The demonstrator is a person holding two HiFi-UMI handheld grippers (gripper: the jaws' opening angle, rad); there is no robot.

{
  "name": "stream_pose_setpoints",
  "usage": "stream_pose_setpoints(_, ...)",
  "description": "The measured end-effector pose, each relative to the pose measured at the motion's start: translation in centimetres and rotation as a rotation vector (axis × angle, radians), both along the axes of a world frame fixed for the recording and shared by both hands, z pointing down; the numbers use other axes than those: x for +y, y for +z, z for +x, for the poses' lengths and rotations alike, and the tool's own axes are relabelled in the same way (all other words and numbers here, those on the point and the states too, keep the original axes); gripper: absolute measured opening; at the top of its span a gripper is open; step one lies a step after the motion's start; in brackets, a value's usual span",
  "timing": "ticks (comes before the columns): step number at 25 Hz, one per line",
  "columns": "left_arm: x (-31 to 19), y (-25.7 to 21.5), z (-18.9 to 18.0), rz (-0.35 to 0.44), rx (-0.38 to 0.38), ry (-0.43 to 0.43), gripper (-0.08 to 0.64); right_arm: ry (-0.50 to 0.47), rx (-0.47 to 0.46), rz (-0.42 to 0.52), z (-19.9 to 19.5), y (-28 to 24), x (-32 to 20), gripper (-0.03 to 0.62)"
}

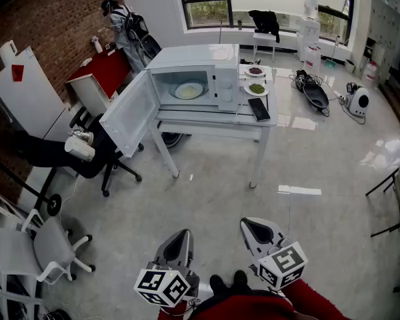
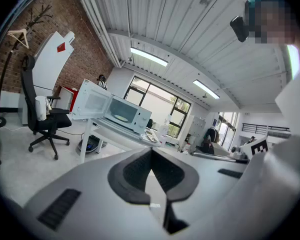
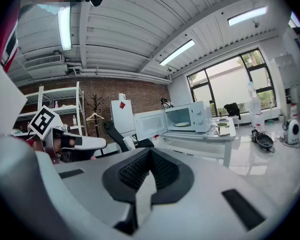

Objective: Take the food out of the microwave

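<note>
White plate (image 1: 189,90), with pale food on it, lies flat on the floor of the microwave (image 1: 217,79), roughly in the middle of the cavity. The microwave stands on a white table (image 1: 213,120), and its door (image 1: 130,115) is swung fully open to the left of the cavity, so the front of the cavity is clear.

Both tongs are well apart from the microwave, low in the head view with bare floor between. The left gripper (image 1: 179,237) has its 2 jaws pressed together with nothing in them. The right gripper (image 1: 254,227) is closed the same way and also empty. Both point almost level, toward the microwave.

The plate lies straight ahead of the left gripper. The right gripper lines up instead with the 2 dishes (image 1: 256,89) just right of the microwave. Neither is clearly nearer, but the left looks better placed. The plate is round, so it has no long axis, and its near rim is the likely place to grip. First the person must close the gap and open the jaws.
</note>
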State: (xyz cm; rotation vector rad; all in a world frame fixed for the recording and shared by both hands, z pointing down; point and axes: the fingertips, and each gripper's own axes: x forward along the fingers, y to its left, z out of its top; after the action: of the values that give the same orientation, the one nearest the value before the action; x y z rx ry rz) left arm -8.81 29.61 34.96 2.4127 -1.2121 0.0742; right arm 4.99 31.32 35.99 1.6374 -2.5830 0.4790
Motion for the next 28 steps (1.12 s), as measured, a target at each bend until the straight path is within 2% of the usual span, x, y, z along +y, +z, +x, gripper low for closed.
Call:
stream_pose_setpoints(14, -1.1, 0.3, 1.8, -0.007, -0.004, -0.018, 0.008, -0.016, -0.004, 0.004, 1.9, 0.2, -0.7, 0.009)
stream_pose_setpoints(21, -3.2, -0.9, 3.1, 0.032, -0.012, -0.034, 0.008, -0.037, 0.005, 0.013, 3.4, -0.1, -1.4, 0.011)
stream_pose_setpoints(28, -6.7, -2.2, 4.4, 0.080, -0.037, -0.027, 0.008, -0.002, 0.014, 0.021, 5.5, -0.3, -4.4, 0.011)
